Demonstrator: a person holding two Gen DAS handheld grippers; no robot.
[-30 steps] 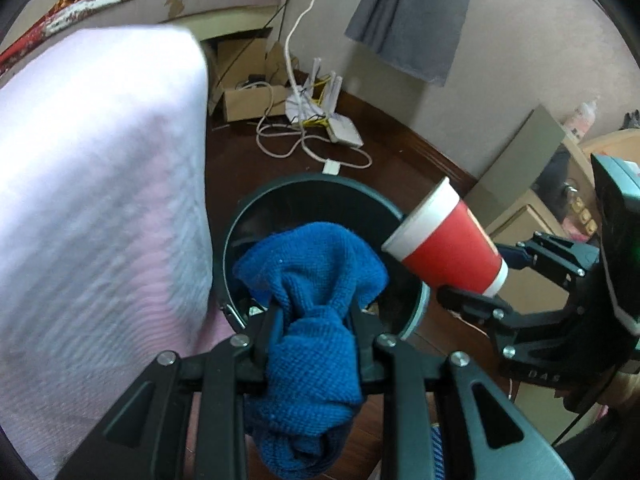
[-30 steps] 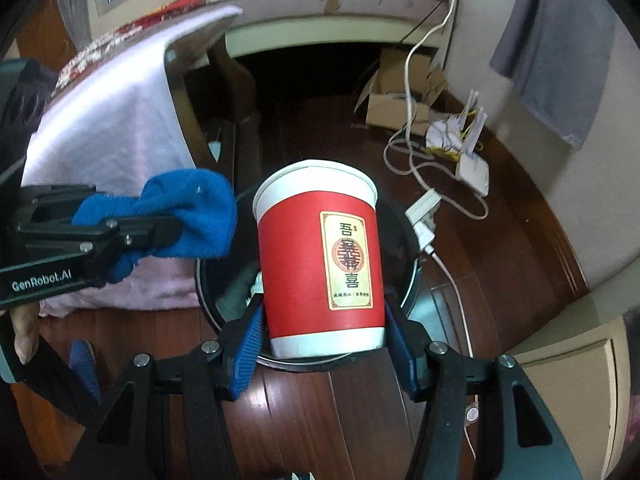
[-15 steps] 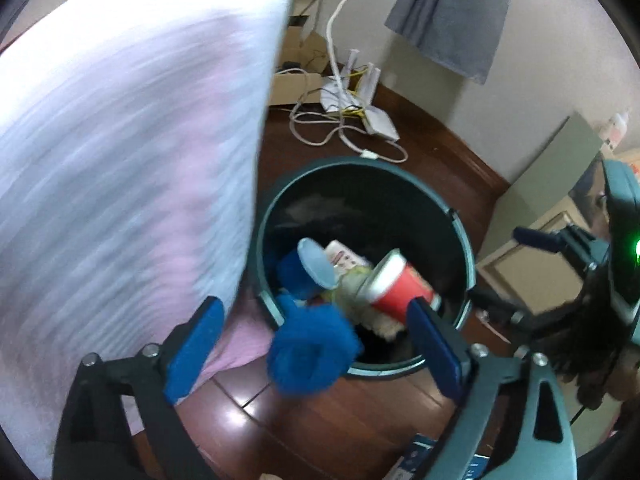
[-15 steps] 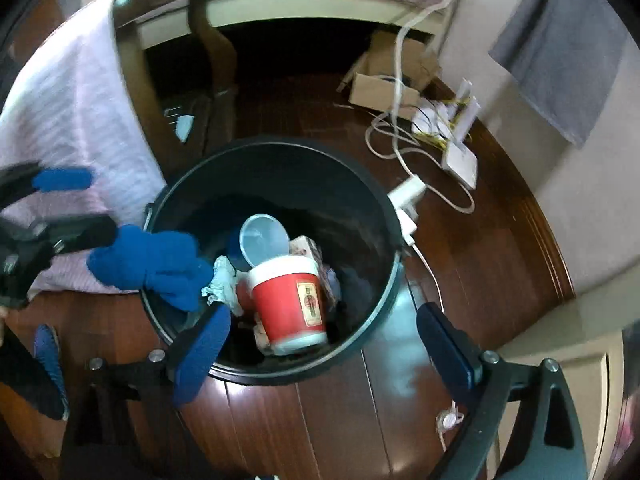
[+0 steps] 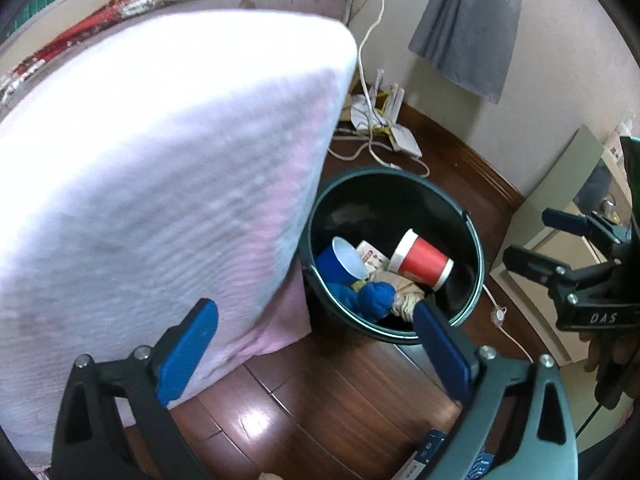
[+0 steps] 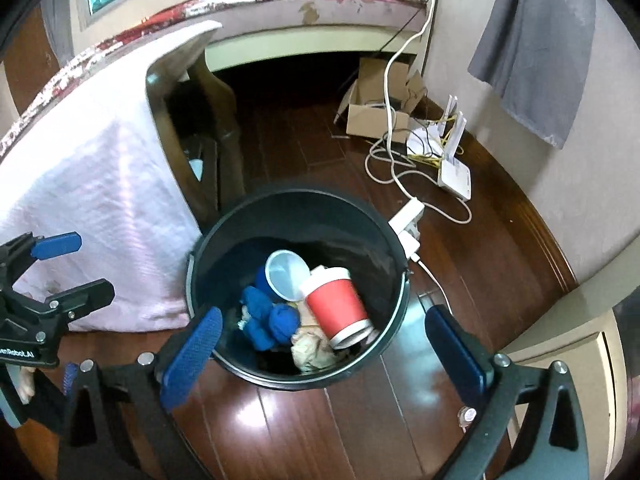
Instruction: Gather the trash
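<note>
Cardboard box (image 6: 376, 114) in right view only, hand-held grippers spread, empty

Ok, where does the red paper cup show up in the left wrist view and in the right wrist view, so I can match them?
Left wrist: the red paper cup lies on its side in the bin, right of centre, mouth toward upper left.
Right wrist: the same cup sits low centre in the bin, mouth toward the top.
Shared landmark: the blue cup beside it, inside the dark bin.
</note>
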